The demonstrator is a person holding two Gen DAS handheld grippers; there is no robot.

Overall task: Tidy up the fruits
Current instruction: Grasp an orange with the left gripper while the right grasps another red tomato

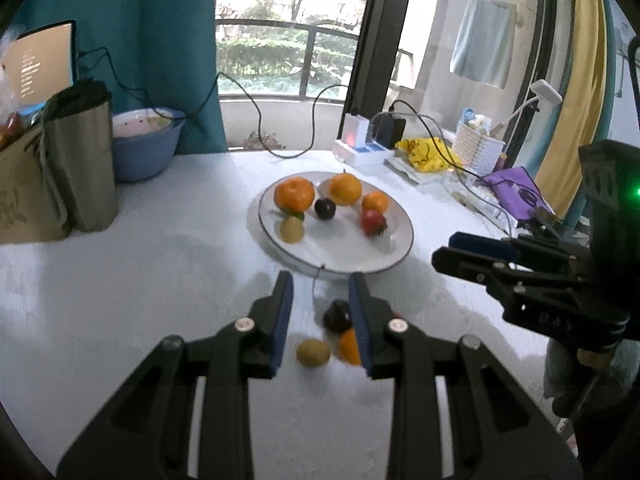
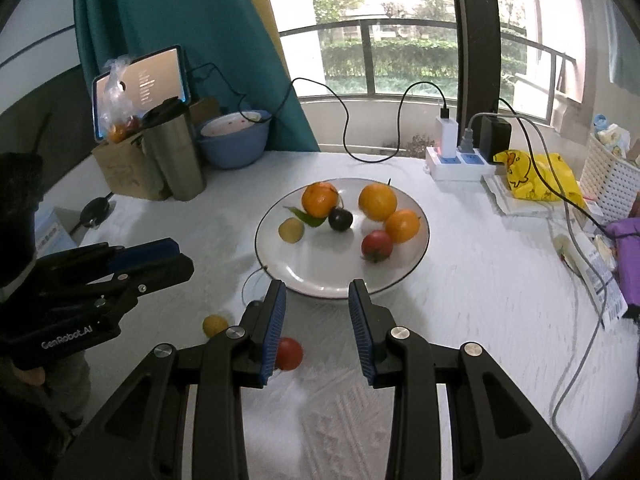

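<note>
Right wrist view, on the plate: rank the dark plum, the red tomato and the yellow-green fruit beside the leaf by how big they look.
1. Red tomato
2. Dark plum and yellow-green fruit: these look alike, so I won't rank them.

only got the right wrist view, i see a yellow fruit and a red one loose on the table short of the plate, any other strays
Observer: Yes. The left wrist view shows a dark plum on the table, just short of the plate.
Operator: anything else by it
Observer: An orange lies next to the plum, partly hidden behind one pad of the left tongs.
Operator: left tongs carrying anything
Observer: No, nothing is gripped between their pads; the fruit seen there lies on the table beyond.
</note>
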